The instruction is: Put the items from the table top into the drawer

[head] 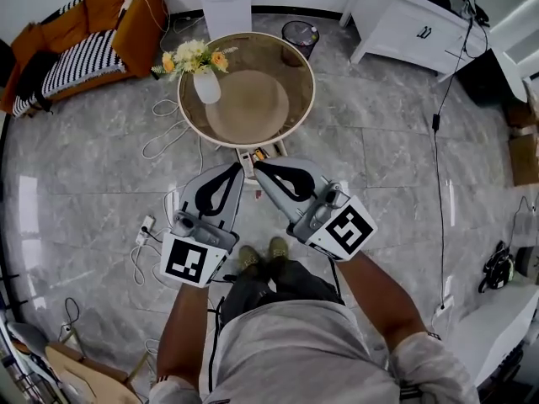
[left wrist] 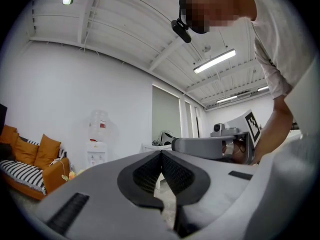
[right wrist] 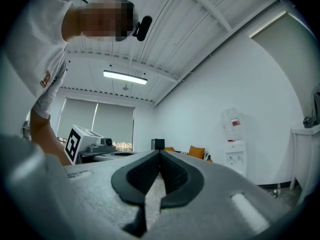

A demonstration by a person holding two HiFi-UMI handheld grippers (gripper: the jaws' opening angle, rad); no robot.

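Left hand-held gripper (head: pixel 239 167), right hand-held gripper (head: pixel 259 166) (both closed) near table (head: pixel 282 57).

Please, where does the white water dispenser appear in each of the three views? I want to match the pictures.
Head view: the water dispenser is at the top edge, slightly left of centre.
Left gripper view: left of centre, against the white wall.
Right gripper view: right of centre, against the wall.
Shared landmark: the orange sofa, left of the dispenser in all three.
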